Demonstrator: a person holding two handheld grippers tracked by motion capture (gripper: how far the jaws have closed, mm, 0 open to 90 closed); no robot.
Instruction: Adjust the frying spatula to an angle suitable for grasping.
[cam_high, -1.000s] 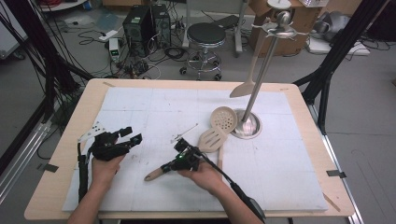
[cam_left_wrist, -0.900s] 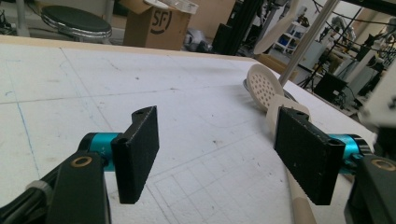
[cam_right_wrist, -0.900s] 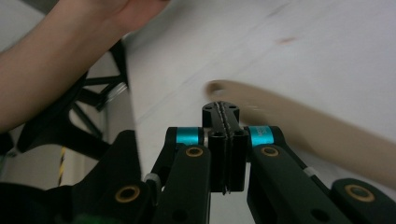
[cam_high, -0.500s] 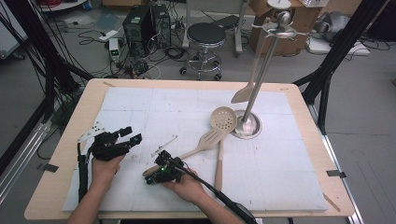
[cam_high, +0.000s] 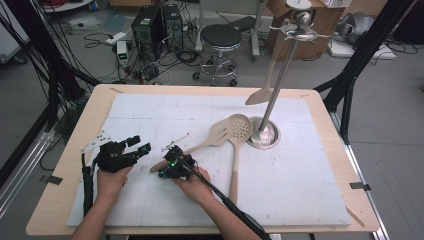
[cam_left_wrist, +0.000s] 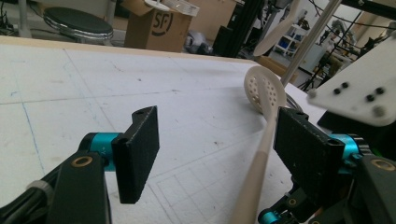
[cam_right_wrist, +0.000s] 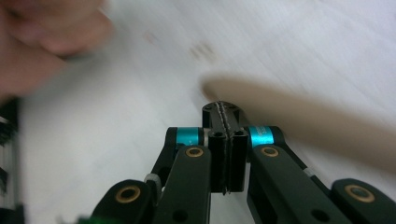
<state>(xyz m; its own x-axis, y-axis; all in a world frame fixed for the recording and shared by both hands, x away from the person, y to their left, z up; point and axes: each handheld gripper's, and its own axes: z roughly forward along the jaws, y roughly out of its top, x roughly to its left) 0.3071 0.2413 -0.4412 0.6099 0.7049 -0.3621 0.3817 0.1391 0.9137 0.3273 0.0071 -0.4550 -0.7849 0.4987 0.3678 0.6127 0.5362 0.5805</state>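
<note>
right gripper (cam_high: 167, 167): jaws pressed together, empty, at near end of spatula (cam_high: 212, 140) handle | left gripper (cam_high: 135, 148): jaws apart, empty | spatula: flat on table (cam_high: 320, 200), left of stand (cam_high: 263, 134) | probably light, stiff, smooth; grasp mid-handle

A grey concrete floor (cam_high: 390, 100) fills the upper half of the frame, strewn at upper left with black cables (cam_high: 150, 70) and two black computer towers (cam_high: 157, 25). A round black-seated stool on castors (cam_high: 220, 45) stands top centre, with brown cardboard boxes (cam_high: 285, 30) behind it. Black metal frame struts (cam_high: 357, 65) slant down at the upper right.
</note>
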